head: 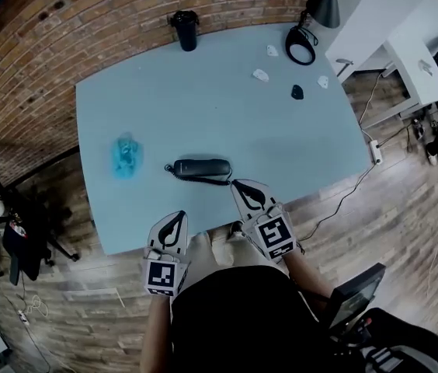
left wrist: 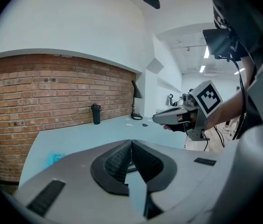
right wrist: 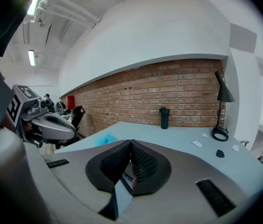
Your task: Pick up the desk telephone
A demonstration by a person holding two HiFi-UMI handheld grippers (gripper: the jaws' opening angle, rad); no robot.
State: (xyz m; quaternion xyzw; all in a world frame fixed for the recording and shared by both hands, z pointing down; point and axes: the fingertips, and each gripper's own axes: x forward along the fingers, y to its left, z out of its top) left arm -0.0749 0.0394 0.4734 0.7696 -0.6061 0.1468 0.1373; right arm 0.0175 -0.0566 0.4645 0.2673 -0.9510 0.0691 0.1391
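Phone: lay flat on the table, close to the near edge; dark; handset seated on its base; cord curled along the near side.
Left gripper: pads pressed together, nothing held; it sat at the table's near edge, short of the phone and to its left.
Right gripper: pads likewise together, nothing held; tips near the phone's right end, not touching.
Step in hand: we judged this the approach; no grasp had begun; the phone was untouched.
How to do it well: we would spread both pairs of jaws before closing in, since shut tips would only shove the phone; we would come at it from its two ends, low and nearly level; we would clamp the base, not the handset alone.
Risk: a loose handset could lift off and hang by the cord; a push from one side could slide the phone across the smooth top.
Other items: blue crumpled thing left of the phone; dark cup and lamp at the far edge; all well clear.
Writing: none legible; we found no brand on the phone or cup; the gripper cubes bore only black-and-white square markers, no letters.
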